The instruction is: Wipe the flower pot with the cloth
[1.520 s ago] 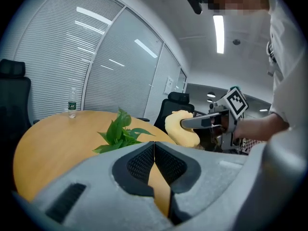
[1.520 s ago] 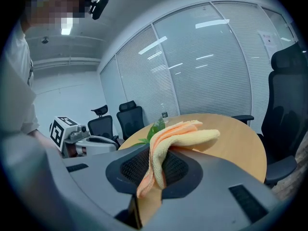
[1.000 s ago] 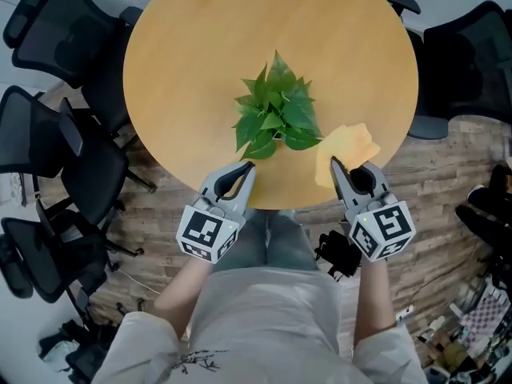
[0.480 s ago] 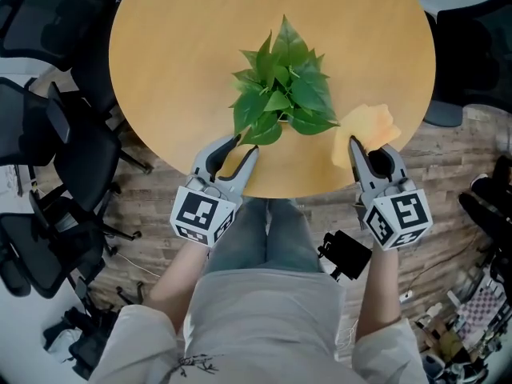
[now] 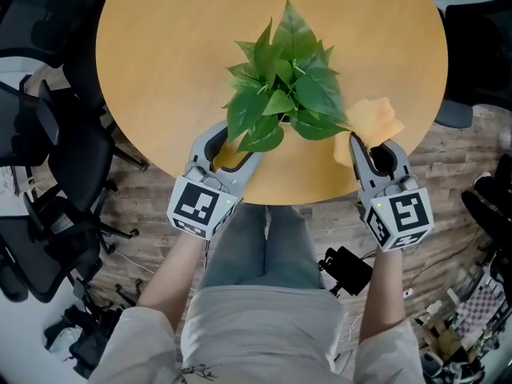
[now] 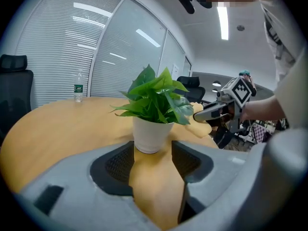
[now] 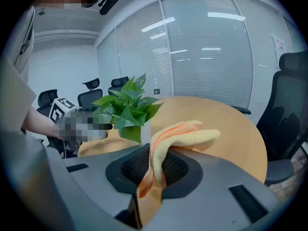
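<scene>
**Desk:** What are your jaws doing?

**Me:** My left gripper (image 6: 153, 152) has just been opening. Its jaws stand apart with only bare tabletop between them. The small white ceramic flower pot (image 6: 151, 134) sits just past the tips at twelve o'clock, untouched. My right gripper (image 7: 153, 170) is clamped on the soft yellow-orange terry cloth (image 7: 180, 136). One fold is pinched between the pads and the rest flops forward over the top.

**Desk:** Why split them that way?

**Me:** I reckon the left is spread to take the pot and steady it. The right carries the cloth with its loose end leading, ready to rub the pot's wall.

**Desk:** And where is the pot on the table?

**Me:** From the head view it's hidden under the leafy green plant (image 5: 288, 86), near the six o'clock edge of the round wooden table (image 5: 176, 54). My left gripper is at seven o'clock of the plant and my right at four. The leaves overhang, so both come in low.
</scene>
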### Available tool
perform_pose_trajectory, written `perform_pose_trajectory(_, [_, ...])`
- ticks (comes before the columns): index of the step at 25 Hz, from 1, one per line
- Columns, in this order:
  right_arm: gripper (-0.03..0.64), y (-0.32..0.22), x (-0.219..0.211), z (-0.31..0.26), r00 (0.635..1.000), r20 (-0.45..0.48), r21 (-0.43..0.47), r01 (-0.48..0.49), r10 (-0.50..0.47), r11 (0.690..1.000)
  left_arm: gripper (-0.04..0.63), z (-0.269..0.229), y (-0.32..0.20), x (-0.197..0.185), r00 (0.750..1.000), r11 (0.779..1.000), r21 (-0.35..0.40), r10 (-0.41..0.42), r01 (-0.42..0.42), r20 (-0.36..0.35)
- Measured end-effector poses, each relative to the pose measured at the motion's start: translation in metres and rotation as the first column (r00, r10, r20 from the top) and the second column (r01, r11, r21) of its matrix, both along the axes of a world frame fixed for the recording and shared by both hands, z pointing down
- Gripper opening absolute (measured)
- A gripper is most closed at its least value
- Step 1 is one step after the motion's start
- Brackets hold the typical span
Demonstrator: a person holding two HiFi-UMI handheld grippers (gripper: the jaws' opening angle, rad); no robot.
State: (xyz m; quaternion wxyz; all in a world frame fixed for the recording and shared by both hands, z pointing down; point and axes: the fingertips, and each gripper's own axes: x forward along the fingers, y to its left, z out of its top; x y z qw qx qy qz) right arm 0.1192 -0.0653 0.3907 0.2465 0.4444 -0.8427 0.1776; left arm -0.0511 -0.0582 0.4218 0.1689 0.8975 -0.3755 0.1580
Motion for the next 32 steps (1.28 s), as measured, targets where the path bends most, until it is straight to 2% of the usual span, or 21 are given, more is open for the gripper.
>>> perform_pose_trajectory(4, [0.055,-0.009,-0.005,0.007,0.999,-0.016,0.010,0.031,-0.031,0.999,0.272,0.003,-0.012,0.009,0.998,0.997,0.061,0.056,-0.056,0.003])
perform_pose_trajectory(9, [0.055,-0.021,-0.012,0.016,0.999,-0.018,0.018,0.051,-0.050,0.999,0.321,0.002,-0.023,0.021,0.995,0.993,0.067,0.098,-0.097,-0.013])
perform_pose_trajectory(13, [0.055,-0.027,-0.017,0.023,0.997,-0.026,0.014,0.067,-0.066,0.998,0.359,0.002,-0.032,0.030,0.988,0.979,0.130,0.156,-0.156,0.012])
perform_pose_trajectory(21, [0.055,-0.053,-0.025,0.039,0.989,-0.082,0.046,0.124,-0.120,0.991,0.364,0.006,-0.045,0.038,0.981,0.973,0.124,0.195,-0.193,-0.002])
perform_pose_trajectory(28, [0.055,-0.066,-0.049,0.037,0.975,-0.089,0.087,0.211,-0.203,0.974,0.362,0.006,-0.046,0.037,0.974,0.967,0.129,0.224,-0.221,-0.014])
perform_pose_trajectory(32, [0.055,-0.067,-0.059,0.039,0.962,-0.128,0.094,0.254,-0.241,0.963,0.362,0.005,-0.046,0.037,0.971,0.964,0.127,0.237,-0.233,-0.017])
